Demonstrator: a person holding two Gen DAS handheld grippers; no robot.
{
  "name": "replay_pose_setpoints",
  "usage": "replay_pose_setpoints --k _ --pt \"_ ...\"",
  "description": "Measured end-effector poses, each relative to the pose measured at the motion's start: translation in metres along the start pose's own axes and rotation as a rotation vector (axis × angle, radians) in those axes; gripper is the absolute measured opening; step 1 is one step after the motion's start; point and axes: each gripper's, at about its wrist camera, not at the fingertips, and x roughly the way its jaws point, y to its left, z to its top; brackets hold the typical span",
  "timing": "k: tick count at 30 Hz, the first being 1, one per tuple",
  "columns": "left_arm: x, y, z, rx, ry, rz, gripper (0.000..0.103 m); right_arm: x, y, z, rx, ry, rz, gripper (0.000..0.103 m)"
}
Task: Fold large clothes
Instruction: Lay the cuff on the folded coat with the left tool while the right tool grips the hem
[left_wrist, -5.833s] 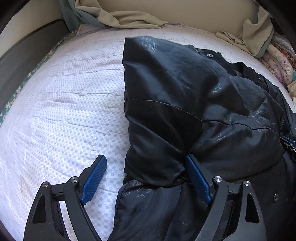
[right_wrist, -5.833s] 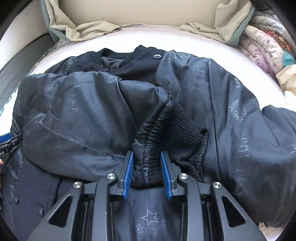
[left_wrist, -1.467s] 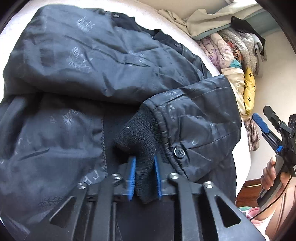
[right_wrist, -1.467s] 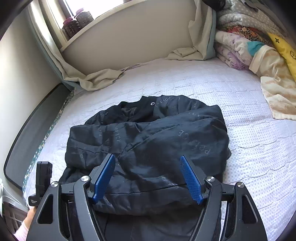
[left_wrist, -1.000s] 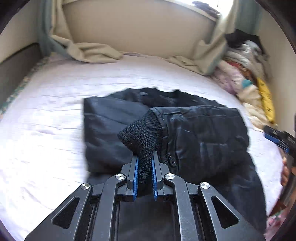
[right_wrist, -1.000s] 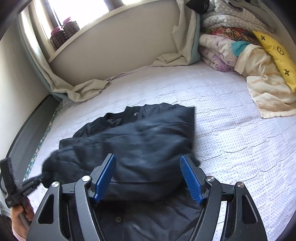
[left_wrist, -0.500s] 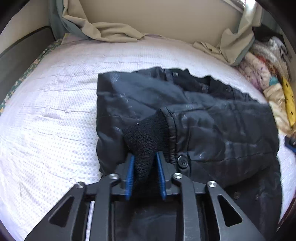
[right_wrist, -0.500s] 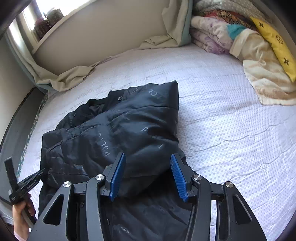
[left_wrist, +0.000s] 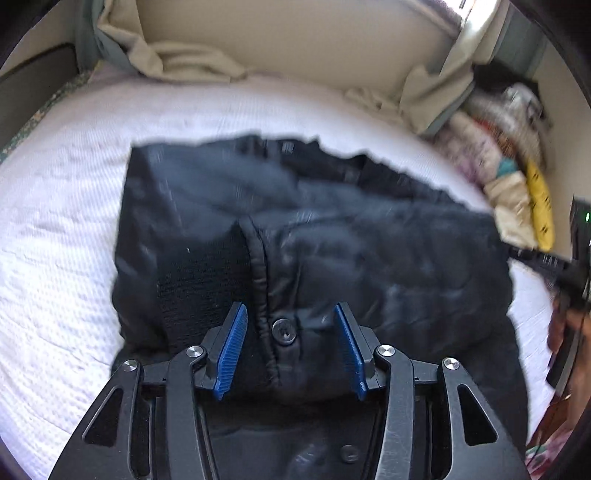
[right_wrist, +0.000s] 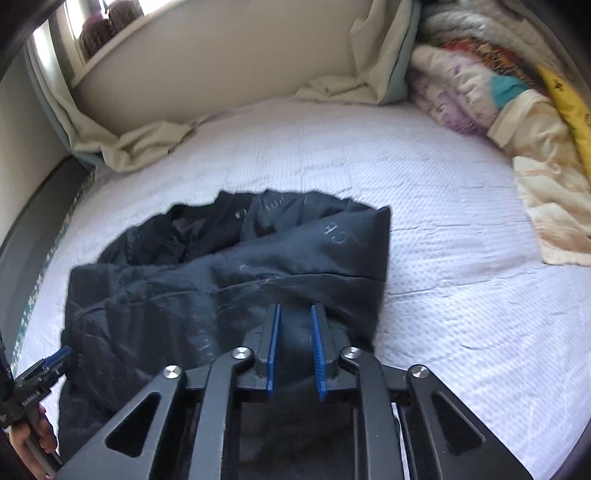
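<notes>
A black padded jacket (left_wrist: 369, 258) lies on the white bed with its sleeves folded in across the body. My left gripper (left_wrist: 290, 307) hovers low over the folded sleeve, and its jaws are opening. The sleeve end with its button (left_wrist: 283, 329) sits loose between the blue pads, and the black knit cuff (left_wrist: 199, 273) lies just left of the left pad. In the right wrist view my right gripper (right_wrist: 296, 307) is shut on a fold of the jacket (right_wrist: 221, 288) near its right lower part. The left gripper (right_wrist: 48, 369) shows at the lower left edge, held by a hand.
White dotted mattress cover (right_wrist: 443, 258) surrounds the jacket. A pile of folded bedding and a yellow pillow (right_wrist: 498, 92) fills the far right. Beige curtain cloth (right_wrist: 147, 144) bunches along the far wall, under a windowsill.
The left jaws have opened and let go of the knit cuff, which now rests on the jacket. The right jaws have closed from wide apart onto the jacket, and both grippers have sunk closer.
</notes>
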Motion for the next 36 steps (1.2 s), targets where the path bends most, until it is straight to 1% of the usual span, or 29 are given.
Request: replay_pose_setpoints --k 4,5,7,9,12,15,19,20,21,22,23,24,27,31,34,36 --pt "0.008 -0.003 -0.003 0.031 0.007 0.029 0.053 0.036 -0.007 -0.005 0.000 0.052 -0.006 0.011" --pt "0.008 -0.006 -0.005 0.041 0.006 0.037 0.053 0.044 -0.009 -0.006 0.006 0.066 -0.007 0.009" --pt "0.011 -0.007 -0.007 0.053 0.008 0.043 0.053 0.061 -0.013 -0.011 0.018 0.097 -0.007 0.009" --pt "0.015 -0.008 -0.008 0.054 0.015 0.045 0.053 0.070 -0.014 -0.014 0.017 0.102 -0.010 0.008" --pt "0.018 -0.005 -0.007 0.045 0.023 0.032 0.053 0.078 -0.009 -0.017 -0.033 0.099 -0.032 0.007" --pt "0.020 -0.002 -0.008 0.035 0.027 0.019 0.054 0.084 -0.009 -0.022 -0.050 0.072 -0.031 0.006" --pt "0.020 -0.004 -0.010 0.044 0.027 0.029 0.054 0.076 -0.018 -0.016 0.008 0.086 0.015 0.007" --pt "0.020 -0.004 -0.010 0.045 0.028 0.030 0.054 0.068 -0.022 -0.013 0.035 0.087 0.025 0.008" --pt "0.019 -0.004 -0.010 0.042 0.029 0.029 0.054 0.055 -0.022 -0.008 0.053 0.070 0.035 0.011" --pt "0.019 -0.004 -0.010 0.039 0.030 0.027 0.054 0.044 -0.020 -0.007 0.047 0.047 0.041 0.014" --pt "0.019 -0.004 -0.010 0.036 0.031 0.025 0.054 0.034 -0.018 -0.006 0.034 0.028 0.040 0.021" --pt "0.019 -0.003 -0.010 0.033 0.032 0.023 0.054 0.020 -0.015 -0.007 0.012 0.006 0.022 0.023" --pt "0.020 -0.002 -0.010 0.032 0.031 0.021 0.054 0.001 -0.010 -0.018 -0.005 0.007 0.016 0.023" --pt "0.020 -0.003 -0.010 0.038 0.026 0.026 0.054 0.000 -0.001 -0.037 -0.050 0.039 0.002 0.023" --pt "0.021 -0.002 -0.011 0.037 0.024 0.022 0.054 0.015 0.006 -0.052 -0.108 0.076 -0.042 0.023" --pt "0.021 -0.002 -0.012 0.036 0.022 0.018 0.055 0.025 0.006 -0.057 -0.123 0.086 -0.056 0.023"
